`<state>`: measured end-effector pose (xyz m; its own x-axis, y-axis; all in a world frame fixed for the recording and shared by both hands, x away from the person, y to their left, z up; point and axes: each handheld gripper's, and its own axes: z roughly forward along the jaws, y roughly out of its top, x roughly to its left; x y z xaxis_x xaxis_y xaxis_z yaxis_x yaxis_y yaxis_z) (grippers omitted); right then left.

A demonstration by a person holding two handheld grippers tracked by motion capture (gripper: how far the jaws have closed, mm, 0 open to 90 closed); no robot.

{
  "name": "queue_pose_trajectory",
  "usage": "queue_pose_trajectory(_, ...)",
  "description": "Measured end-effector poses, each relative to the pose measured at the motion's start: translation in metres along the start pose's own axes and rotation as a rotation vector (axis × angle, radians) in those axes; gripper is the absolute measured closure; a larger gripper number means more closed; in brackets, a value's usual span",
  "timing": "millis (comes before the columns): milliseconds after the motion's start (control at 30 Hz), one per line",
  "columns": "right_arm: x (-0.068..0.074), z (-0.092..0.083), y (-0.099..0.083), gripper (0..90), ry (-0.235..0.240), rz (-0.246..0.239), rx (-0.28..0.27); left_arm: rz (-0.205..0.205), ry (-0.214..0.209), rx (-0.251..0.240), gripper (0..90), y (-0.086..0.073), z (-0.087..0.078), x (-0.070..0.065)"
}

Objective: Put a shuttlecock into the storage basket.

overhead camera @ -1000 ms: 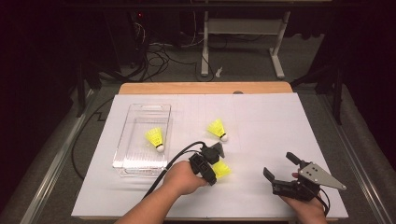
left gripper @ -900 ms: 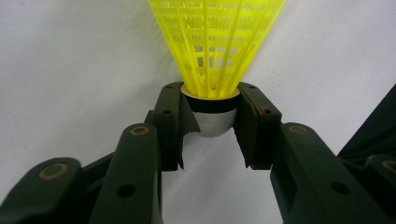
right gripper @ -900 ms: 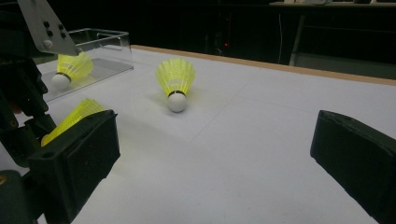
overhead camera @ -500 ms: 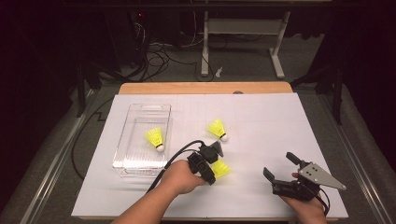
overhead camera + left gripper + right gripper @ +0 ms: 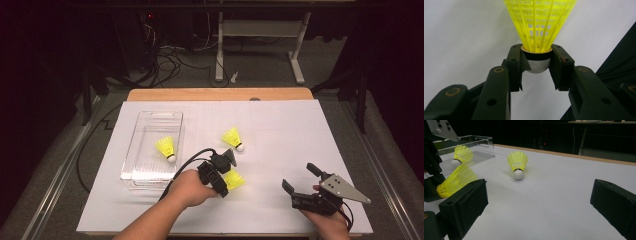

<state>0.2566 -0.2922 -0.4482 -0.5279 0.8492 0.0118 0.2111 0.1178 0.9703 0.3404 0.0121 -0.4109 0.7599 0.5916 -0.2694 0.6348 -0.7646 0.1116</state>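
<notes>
I had the left gripper point(image 5: 536, 66) closed on the cork base of a yellow shuttlecock point(image 5: 539, 23), held low over the tabletop point(image 5: 280, 130) just right of the clear bin point(image 5: 131, 150). The right gripper point(image 5: 302, 180) rested with its fingers spread wide and empty. I judged the step to be the carry; the next move called for lifting the shuttlecock over the bin wall and releasing it beside the one already inside point(image 5: 166, 147).

The shuttlecock point(image 5: 539, 27) between the black fingers point(image 5: 515, 65) has a bright yellow mesh skirt, a black band and a white cork. The bench point(image 5: 280, 130) is white with a light wooden edge. The tray point(image 5: 150, 150) is clear.
</notes>
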Motion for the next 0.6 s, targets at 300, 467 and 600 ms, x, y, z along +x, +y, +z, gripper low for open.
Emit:
queue_pose_trajectory(300,0.0,0.0,0.0,1.9,0.001,0.0,0.001,-0.012,-0.008,-0.011,64.7,-0.003,-0.009,0.002)
queue_pose_trajectory(467,0.0,0.0,0.0,1.9,0.001,0.0,0.001,-0.016,-0.003,-0.004,64.7,-0.005,-0.013,0.004)
queue_pose_trajectory(600,0.001,0.0,0.0,1.9,0.005,0.0,0.001,-0.02,-0.003,-0.009,64.6,-0.008,-0.018,0.005)
